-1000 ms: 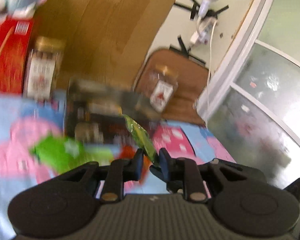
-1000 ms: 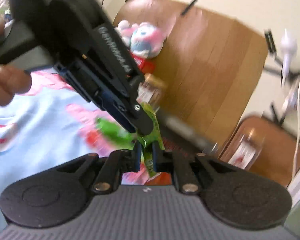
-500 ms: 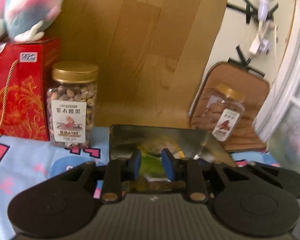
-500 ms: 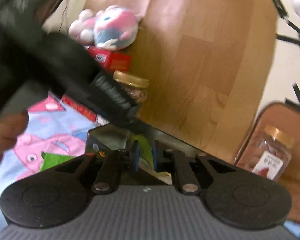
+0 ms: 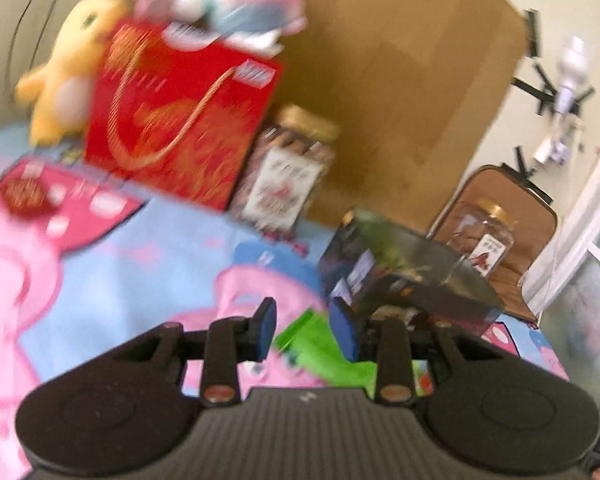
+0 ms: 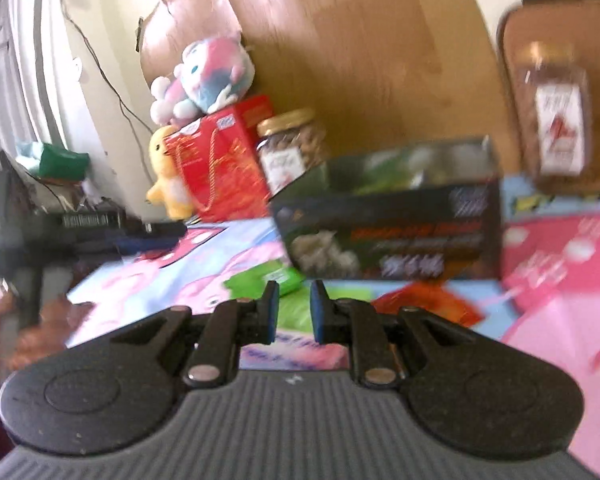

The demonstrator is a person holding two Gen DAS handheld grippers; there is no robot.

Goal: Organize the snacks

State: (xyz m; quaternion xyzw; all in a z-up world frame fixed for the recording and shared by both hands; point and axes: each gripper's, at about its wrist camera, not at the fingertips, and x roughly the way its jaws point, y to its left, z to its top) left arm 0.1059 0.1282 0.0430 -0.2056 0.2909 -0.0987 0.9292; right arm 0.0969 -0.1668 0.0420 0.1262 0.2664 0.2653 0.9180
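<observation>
Both the left tool (image 5: 302, 330) and right tool (image 6: 293, 307) hover spread apart, gripping nothing. The green snack packet (image 6: 266, 282) lies just before the dark open box (image 6: 392, 232), on the cartoon cloth (image 5: 100, 248).

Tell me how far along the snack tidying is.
Some green packets already lie inside the dark box. Nothing is in hand: the left hand-held gripper and right hand-held gripper are open and empty. A green packet and a red packet remain on the blanket.
</observation>
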